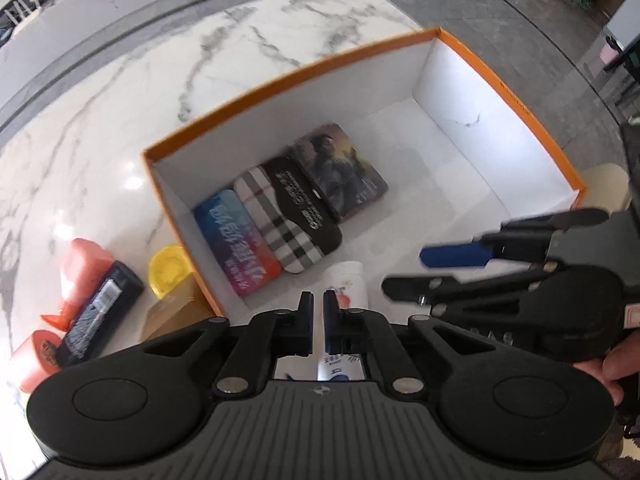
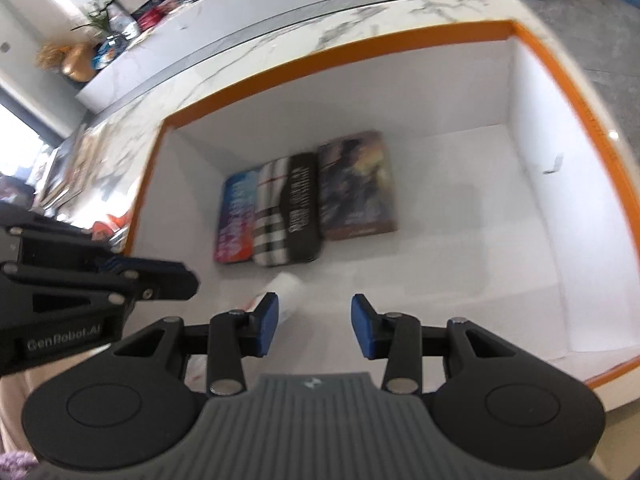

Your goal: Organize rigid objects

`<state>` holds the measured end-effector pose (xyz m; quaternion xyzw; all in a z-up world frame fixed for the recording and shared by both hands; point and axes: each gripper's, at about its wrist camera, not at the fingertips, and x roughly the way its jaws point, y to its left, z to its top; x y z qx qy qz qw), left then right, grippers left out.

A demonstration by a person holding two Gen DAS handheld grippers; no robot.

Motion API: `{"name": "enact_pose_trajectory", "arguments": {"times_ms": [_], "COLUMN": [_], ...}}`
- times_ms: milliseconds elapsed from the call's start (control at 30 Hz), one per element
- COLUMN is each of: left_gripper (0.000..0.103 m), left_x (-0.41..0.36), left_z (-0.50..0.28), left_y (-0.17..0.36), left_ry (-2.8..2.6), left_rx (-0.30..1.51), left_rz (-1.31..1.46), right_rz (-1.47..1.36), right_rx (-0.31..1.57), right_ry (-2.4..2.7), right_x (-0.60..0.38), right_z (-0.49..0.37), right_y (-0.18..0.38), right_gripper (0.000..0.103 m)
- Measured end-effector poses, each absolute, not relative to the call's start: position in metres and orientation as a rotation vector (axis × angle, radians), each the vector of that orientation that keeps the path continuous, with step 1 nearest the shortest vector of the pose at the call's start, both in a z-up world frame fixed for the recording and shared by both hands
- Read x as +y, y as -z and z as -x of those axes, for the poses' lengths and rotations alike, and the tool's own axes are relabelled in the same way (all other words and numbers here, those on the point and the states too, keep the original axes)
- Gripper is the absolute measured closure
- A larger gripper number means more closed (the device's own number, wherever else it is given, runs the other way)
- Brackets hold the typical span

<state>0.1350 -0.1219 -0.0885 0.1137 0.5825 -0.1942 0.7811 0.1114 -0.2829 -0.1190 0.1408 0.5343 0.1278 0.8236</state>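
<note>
Left tongs (image 1: 318, 312): closed almost pad to pad at lower centre of the left wrist view; nothing is seen gripped between the fingers.
Right tongs (image 2: 314, 330): held partly open at lower centre of the right wrist view, with nothing between the blue pads; in the left wrist view they are seen entering from the right edge.
Box (image 1: 288, 76): an orange-rimmed box with white walls is seen on the marble bench (image 1: 120, 128), filling the middle of both views.
Contents: four flat cases are laid side by side against the left inner wall, namely a blue-to-red case (image 1: 236, 240), a plaid case (image 1: 276, 224), a black case (image 1: 304, 204) and a picture-printed tin (image 1: 340, 168).
White bottle (image 1: 348, 280): lying on the box floor just beyond the left tongs, near the cases, partly hidden by the fingers.
Outside the box: at lower left of the left wrist view, a yellow lid (image 1: 170, 268), a gold box (image 1: 176, 316), a black bar (image 1: 100, 312) and orange-red pieces (image 1: 80, 268) are crowded against the box's outer wall.
Hand pose: both tongs are pointed steeply down into the box; a hand (image 1: 608, 368) is glimpsed at the right edge.
Hard to make out: the printing on the cases is blurred, and the bottle's lower part is cut off by the tongs body.
</note>
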Motion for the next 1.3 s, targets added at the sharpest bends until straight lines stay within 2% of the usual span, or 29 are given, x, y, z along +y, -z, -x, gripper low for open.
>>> {"name": "enact_pose_trajectory", "arguments": {"times_ms": [100,267,333,567,600,633,833,1133,1300], "left_gripper": [0.093,0.093,0.092,0.092,0.092,0.092,0.091,0.090,0.089], "left_x": [-0.110,-0.079,-0.069,-0.052,-0.050,-0.049,-0.042,-0.042,-0.035], "left_z": [-0.127,-0.113,-0.112,-0.113,-0.113,-0.113,-0.108,-0.108,-0.109], "left_y": [0.075,0.058,0.057,0.071,0.072,0.072,0.072,0.071,0.070], "left_ry": [0.371,0.281,0.256,0.255,0.258,0.256,0.271,0.284,0.262], "left_rx": [1.189,1.096,1.090,1.125,1.126,1.122,1.108,1.097,1.090], "left_rz": [-0.219,-0.116,-0.090,-0.011,-0.004,-0.008,0.021,0.046,0.062], "right_rz": [-0.354,-0.443,-0.446,-0.291,-0.267,-0.246,-0.277,-0.107,-0.143], "right_rx": [1.163,1.248,1.275,1.404,1.419,1.426,1.367,1.136,1.073], "right_ry": [-0.301,-0.296,-0.272,-0.283,-0.289,-0.291,-0.275,-0.218,-0.233], "right_x": [-0.279,-0.269,-0.260,-0.213,-0.209,-0.205,-0.209,-0.213,-0.217], "right_z": [-0.114,-0.120,-0.123,-0.129,-0.130,-0.129,-0.122,-0.117,-0.120], "right_y": [0.120,0.123,0.123,0.133,0.135,0.136,0.130,0.079,0.071], "right_gripper": [0.060,0.059,0.050,0.051,0.055,0.071,0.090,0.096,0.097]}}
